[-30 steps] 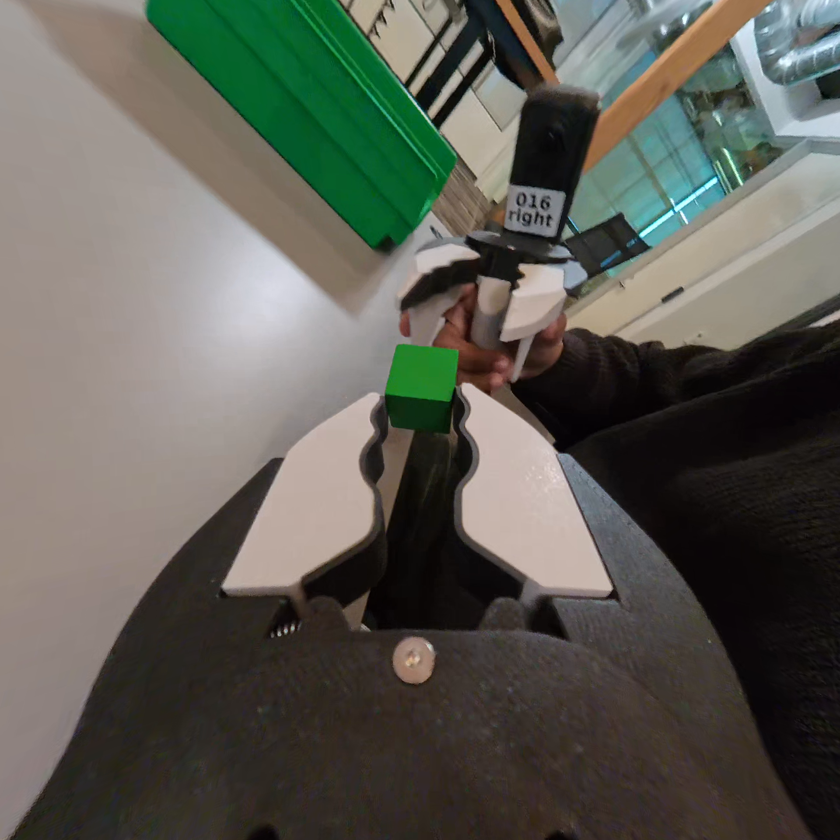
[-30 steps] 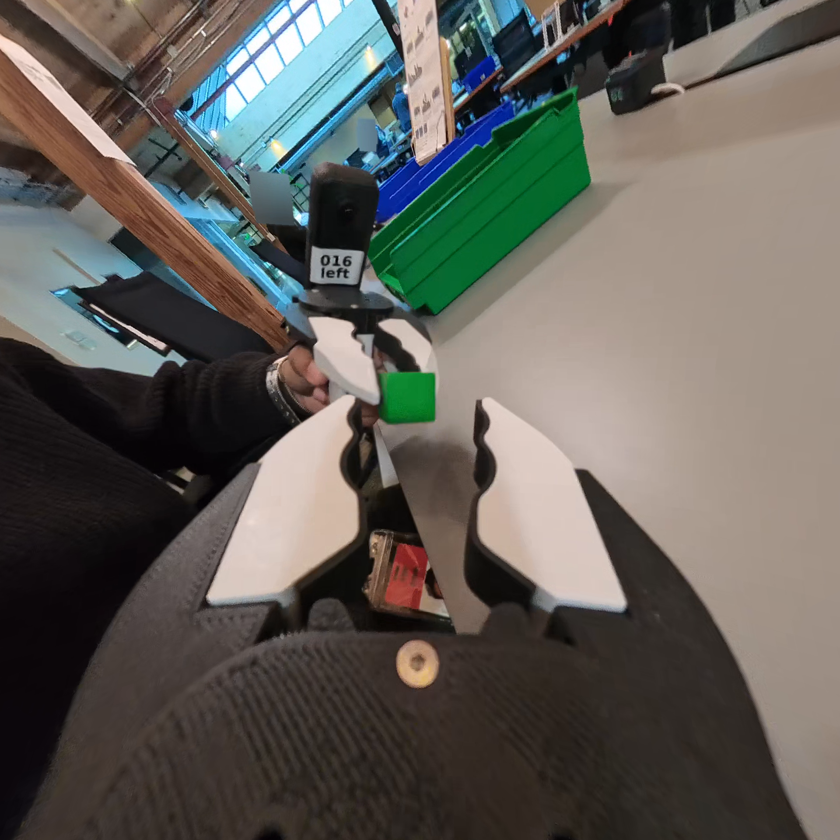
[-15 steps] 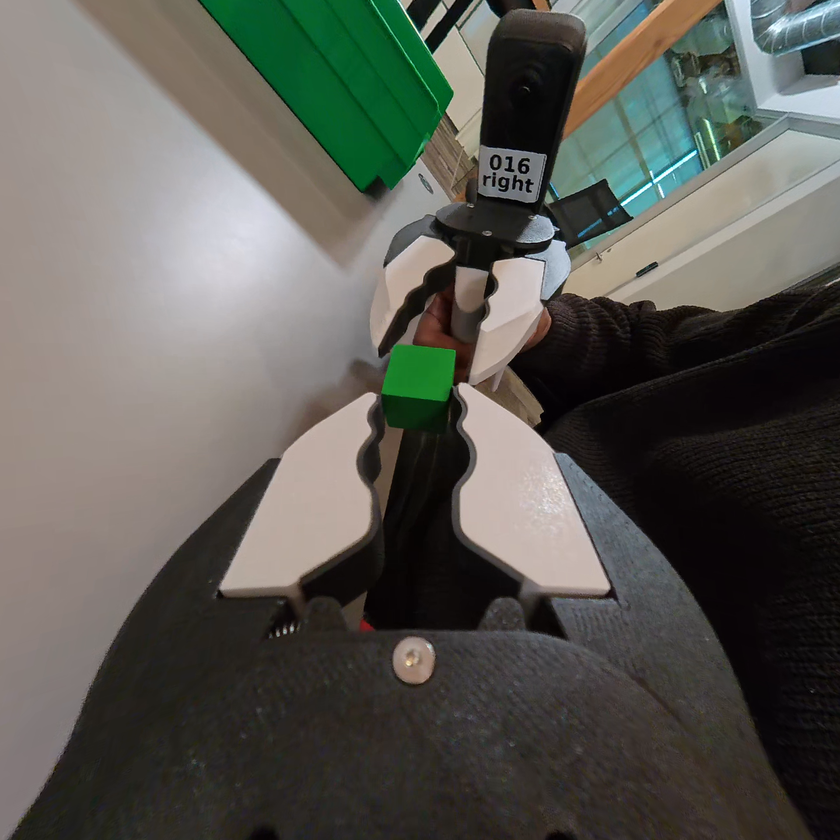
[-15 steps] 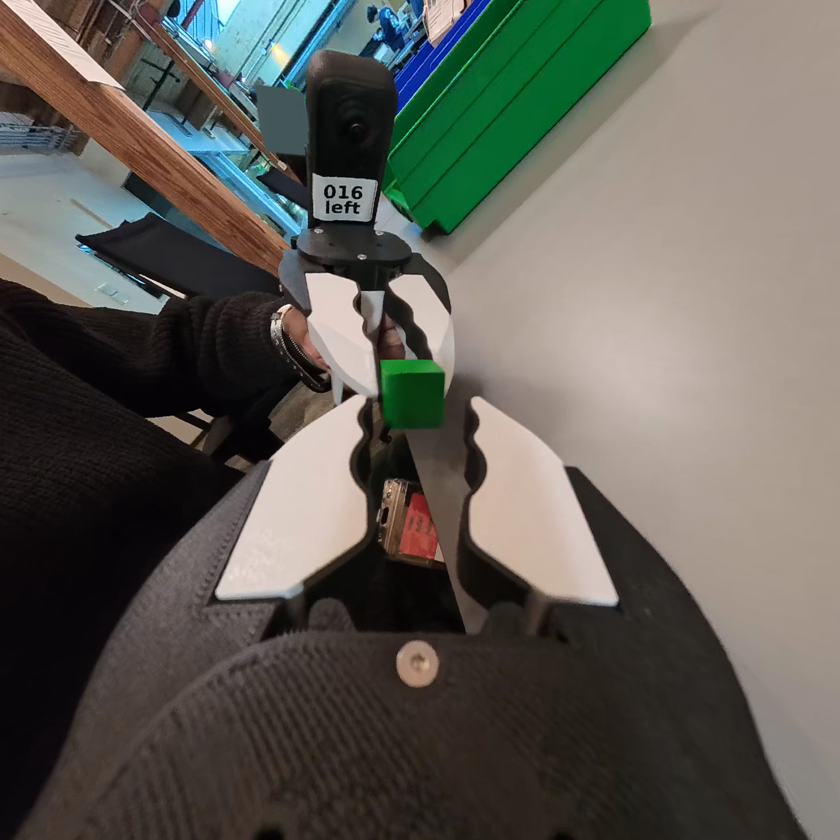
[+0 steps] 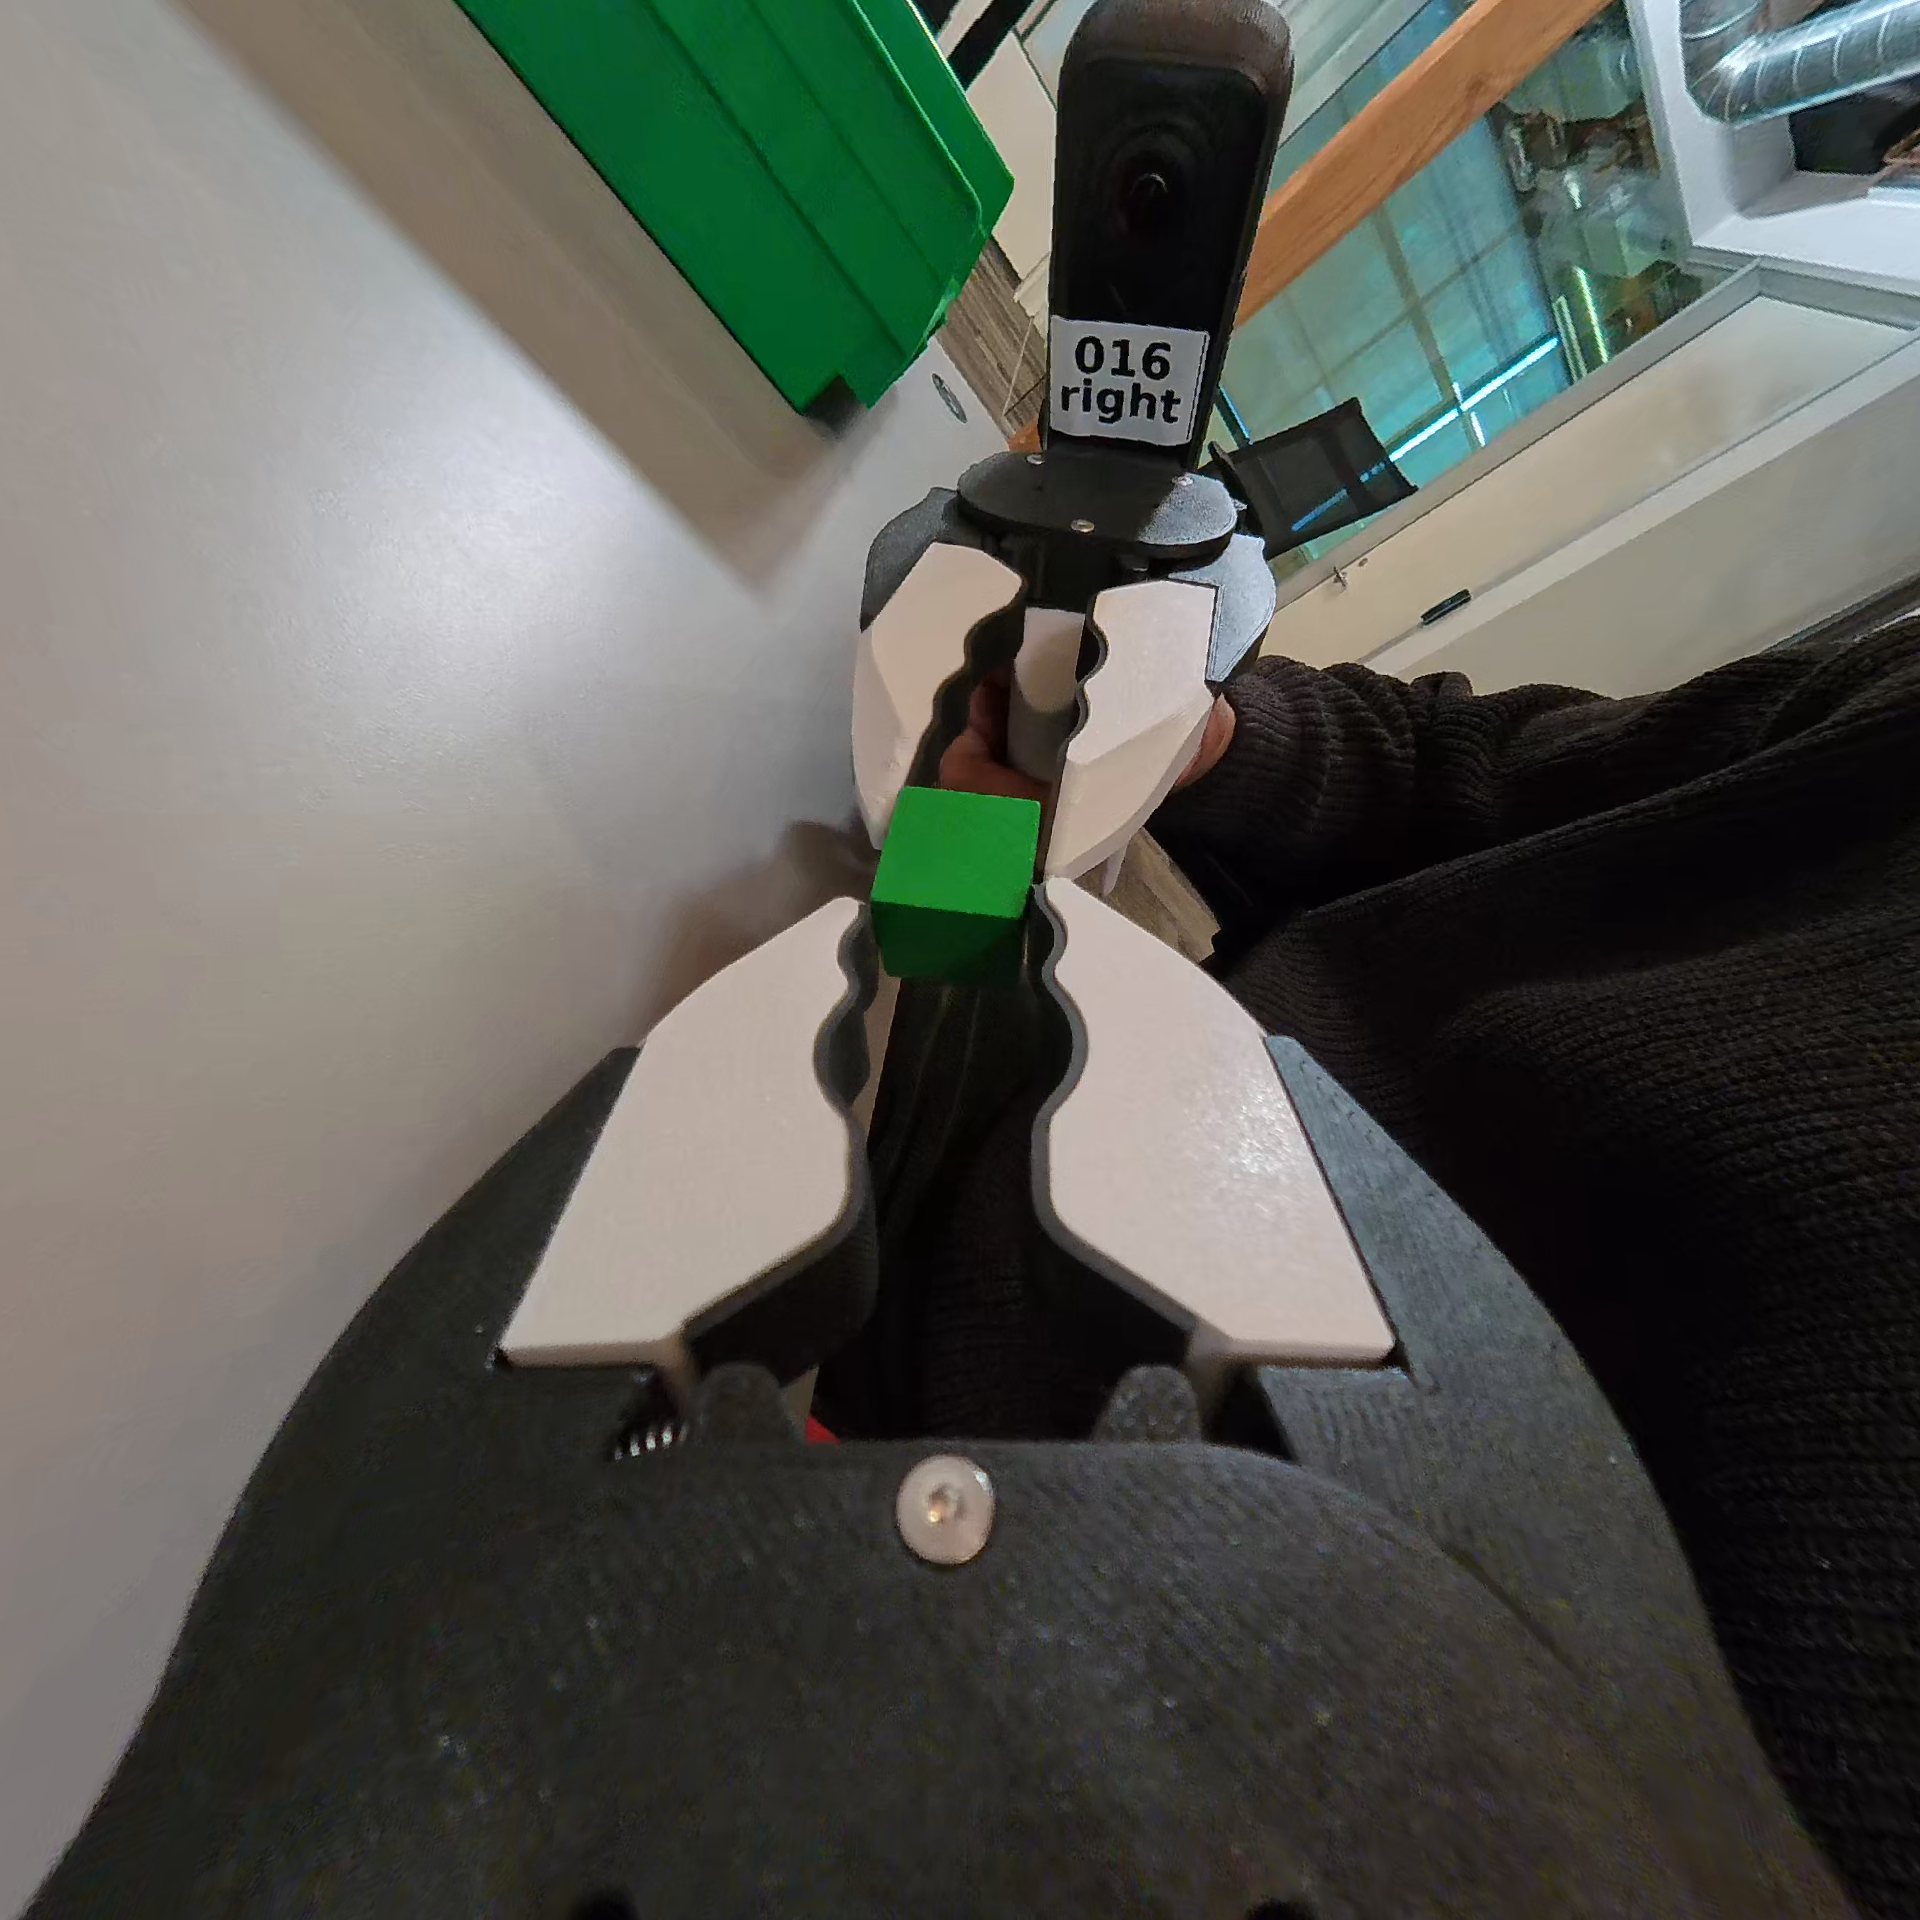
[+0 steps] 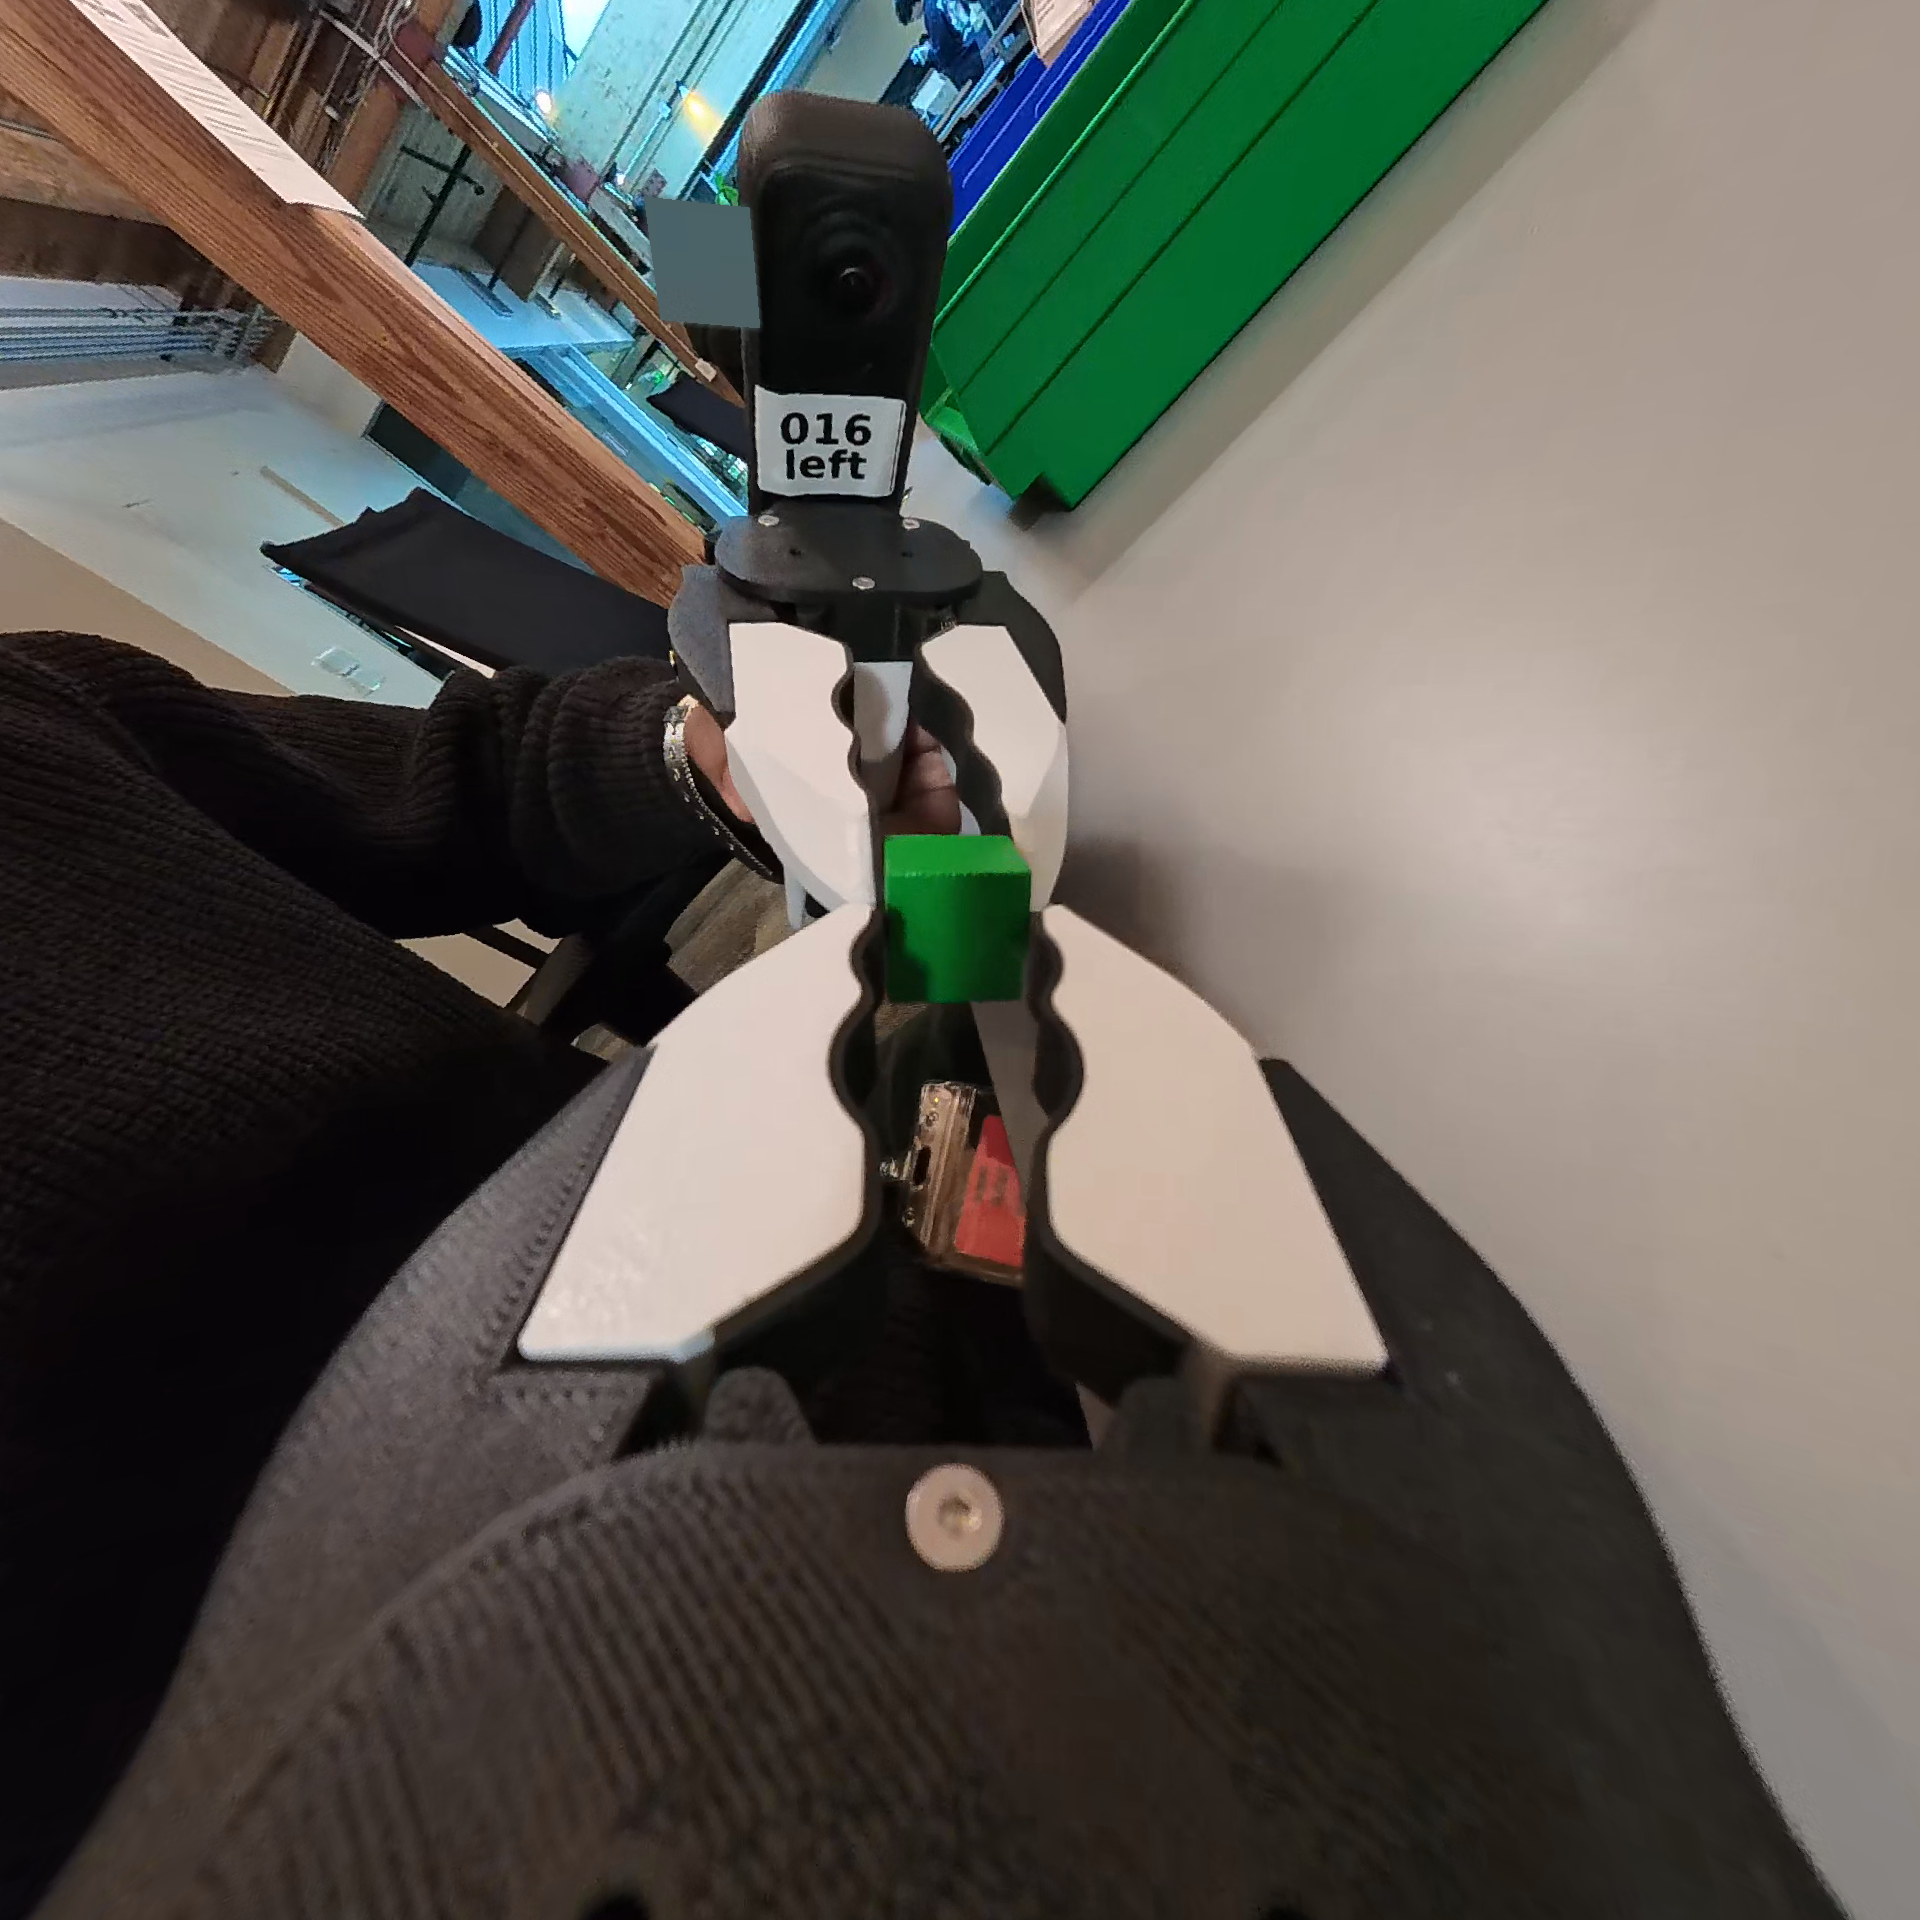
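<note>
Grey table fills one side of both views, with a window wall far behind. Up off the table is a small green cube, pinched at the tips of the left gripper, which is closed tight on it. The right gripper faces it, tip to tip, and its two white fingers are pressed on the same cube too. A black sleeve is right beside them. Far along the table sit green bins.
</note>
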`<state>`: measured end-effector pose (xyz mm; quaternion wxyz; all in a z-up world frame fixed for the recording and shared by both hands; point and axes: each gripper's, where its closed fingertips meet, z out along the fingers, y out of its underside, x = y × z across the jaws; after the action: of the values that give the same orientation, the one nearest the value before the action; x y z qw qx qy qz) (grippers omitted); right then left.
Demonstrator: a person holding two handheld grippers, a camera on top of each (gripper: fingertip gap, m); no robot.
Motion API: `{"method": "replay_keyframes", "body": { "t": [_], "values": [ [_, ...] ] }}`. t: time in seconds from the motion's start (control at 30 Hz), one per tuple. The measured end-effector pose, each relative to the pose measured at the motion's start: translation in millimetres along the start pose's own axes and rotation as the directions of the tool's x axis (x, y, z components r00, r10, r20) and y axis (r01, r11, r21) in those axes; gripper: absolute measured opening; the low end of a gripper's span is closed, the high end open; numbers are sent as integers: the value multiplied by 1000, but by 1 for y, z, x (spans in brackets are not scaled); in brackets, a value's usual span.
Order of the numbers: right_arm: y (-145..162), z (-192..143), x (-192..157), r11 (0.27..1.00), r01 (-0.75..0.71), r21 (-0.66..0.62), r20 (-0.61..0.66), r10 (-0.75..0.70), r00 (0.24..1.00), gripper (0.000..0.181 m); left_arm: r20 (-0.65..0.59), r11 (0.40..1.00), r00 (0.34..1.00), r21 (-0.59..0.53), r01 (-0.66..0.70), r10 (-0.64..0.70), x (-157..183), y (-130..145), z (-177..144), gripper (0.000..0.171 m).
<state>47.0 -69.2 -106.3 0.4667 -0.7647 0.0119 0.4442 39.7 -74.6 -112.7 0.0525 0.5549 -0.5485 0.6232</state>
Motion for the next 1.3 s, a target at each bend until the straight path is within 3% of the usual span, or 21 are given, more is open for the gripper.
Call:
{"method": "replay_keyframes", "body": {
  "t": [1.03,1.3],
  "values": [
    [4,0,0,999,-46,-28,32,46,998,26,-26,1000,1000,-6,6,-6,1,2,2,28],
    [-1,-5,3,996,-84,4,37,83,996,26,-68,1000,998,-30,6,-8,6,7,5,41]
  ]
}}
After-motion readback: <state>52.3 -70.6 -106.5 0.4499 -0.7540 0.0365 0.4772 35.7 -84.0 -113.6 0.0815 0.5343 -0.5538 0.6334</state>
